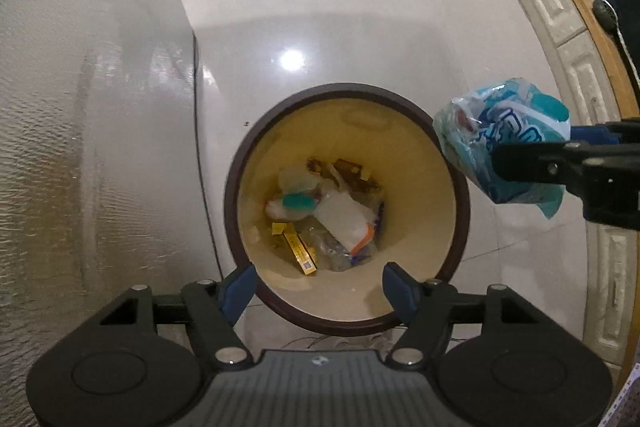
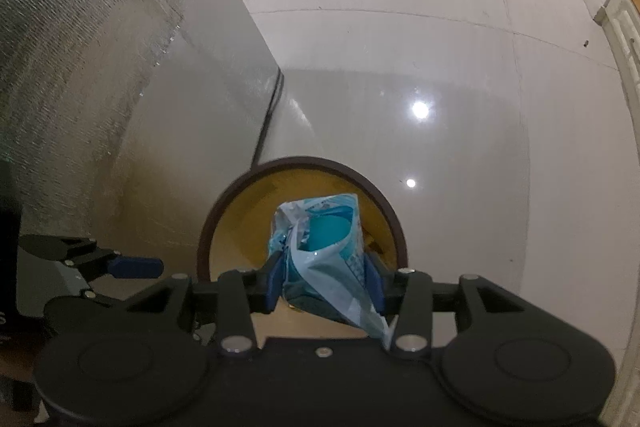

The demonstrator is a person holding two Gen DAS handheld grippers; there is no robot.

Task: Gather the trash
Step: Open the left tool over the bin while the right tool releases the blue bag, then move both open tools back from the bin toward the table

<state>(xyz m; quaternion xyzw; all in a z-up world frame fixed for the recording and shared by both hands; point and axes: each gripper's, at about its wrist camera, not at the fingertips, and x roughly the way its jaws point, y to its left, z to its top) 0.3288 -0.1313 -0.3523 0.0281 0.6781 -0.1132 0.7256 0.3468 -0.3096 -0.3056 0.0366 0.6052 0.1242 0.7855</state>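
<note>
Left gripper [image 1: 319, 289] released, jaws wide and empty, pointing straight down into the bin [image 1: 456, 211]; older trash [image 1: 324, 215] lies at its bottom. Right gripper [image 2: 325, 285] clenched on the crumpled blue-white wrapper [image 2: 320, 239], which hangs by the bin's right rim in the left view. My call: centre the wrapper over the mouth first, then let go, since it's light and could catch the rim
</note>
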